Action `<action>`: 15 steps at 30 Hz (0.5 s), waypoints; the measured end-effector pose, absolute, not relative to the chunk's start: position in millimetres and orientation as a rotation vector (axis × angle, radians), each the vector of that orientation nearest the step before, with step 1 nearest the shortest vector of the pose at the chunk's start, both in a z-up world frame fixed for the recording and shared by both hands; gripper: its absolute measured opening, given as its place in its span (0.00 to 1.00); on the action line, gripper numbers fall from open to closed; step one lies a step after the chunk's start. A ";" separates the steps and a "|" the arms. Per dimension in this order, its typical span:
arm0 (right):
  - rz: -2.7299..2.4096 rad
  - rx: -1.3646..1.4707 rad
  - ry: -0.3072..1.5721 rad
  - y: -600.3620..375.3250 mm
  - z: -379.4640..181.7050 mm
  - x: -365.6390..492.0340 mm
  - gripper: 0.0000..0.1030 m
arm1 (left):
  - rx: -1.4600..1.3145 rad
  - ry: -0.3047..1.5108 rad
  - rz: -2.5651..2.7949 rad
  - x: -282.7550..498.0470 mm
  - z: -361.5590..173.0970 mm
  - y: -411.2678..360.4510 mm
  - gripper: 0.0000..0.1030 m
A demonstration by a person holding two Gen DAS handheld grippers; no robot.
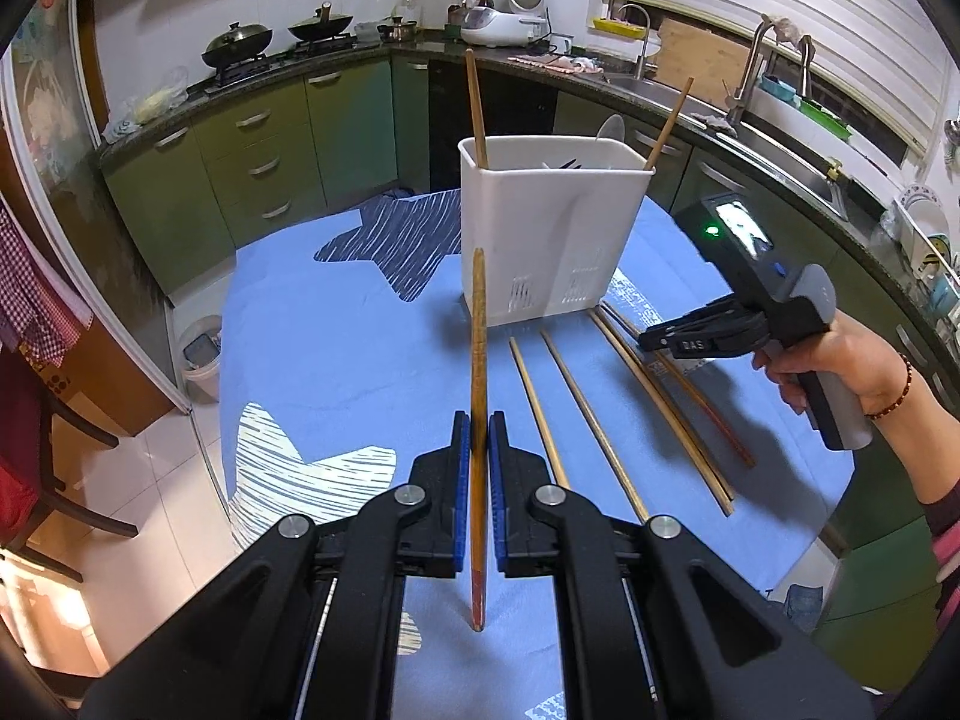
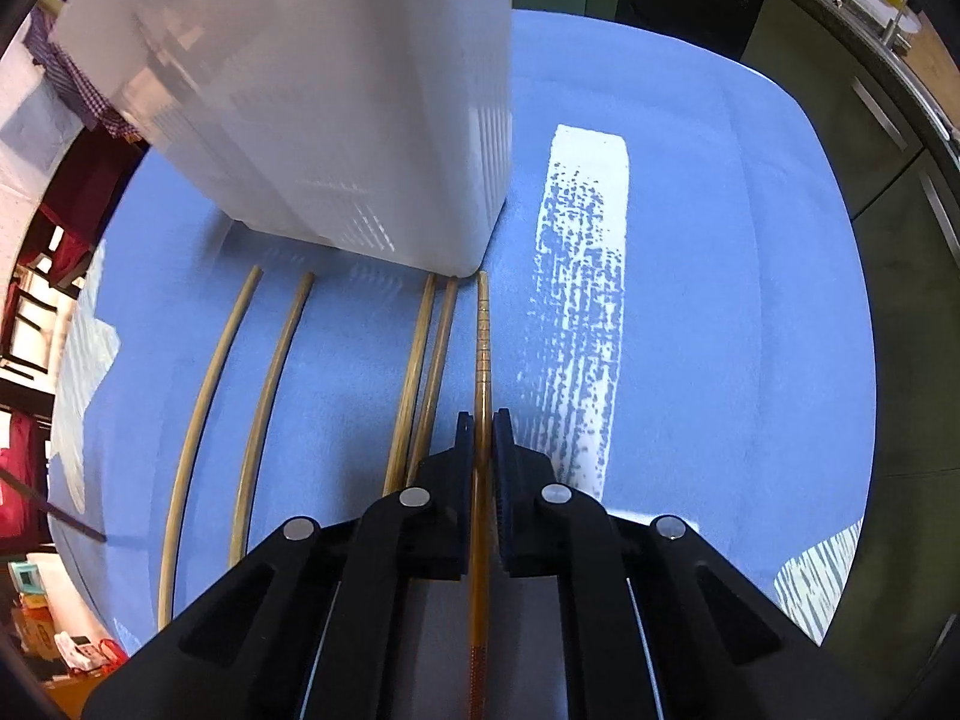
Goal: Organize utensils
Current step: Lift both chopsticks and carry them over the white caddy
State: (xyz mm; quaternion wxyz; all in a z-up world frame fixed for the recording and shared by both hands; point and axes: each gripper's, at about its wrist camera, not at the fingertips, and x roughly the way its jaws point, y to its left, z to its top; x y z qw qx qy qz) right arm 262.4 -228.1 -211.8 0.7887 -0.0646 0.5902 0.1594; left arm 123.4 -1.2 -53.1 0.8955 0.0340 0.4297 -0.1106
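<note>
My left gripper is shut on a brown chopstick and holds it above the blue cloth, pointing at the white utensil holder. The holder has two chopsticks and a spoon standing in it. My right gripper is low over the table to the right of the holder. In the right wrist view it is shut on a ridged chopstick that lies on the cloth, tip near the holder's corner. Several loose chopsticks lie in front of the holder; they also show in the right wrist view.
The round table has a blue cloth with star prints. Green kitchen cabinets, a stove with woks and a sink line the far wall. A bin and a chair stand on the left.
</note>
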 end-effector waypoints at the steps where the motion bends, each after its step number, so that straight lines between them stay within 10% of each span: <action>1: 0.347 -0.134 1.260 -231.5 -207.6 259.2 0.07 | 0.071 0.891 -0.231 123.8 -53.3 -1.0 0.06; 15: 0.420 -0.026 1.010 -286.5 -113.6 160.6 0.07 | 0.070 0.868 -0.248 116.5 -41.0 -1.0 0.06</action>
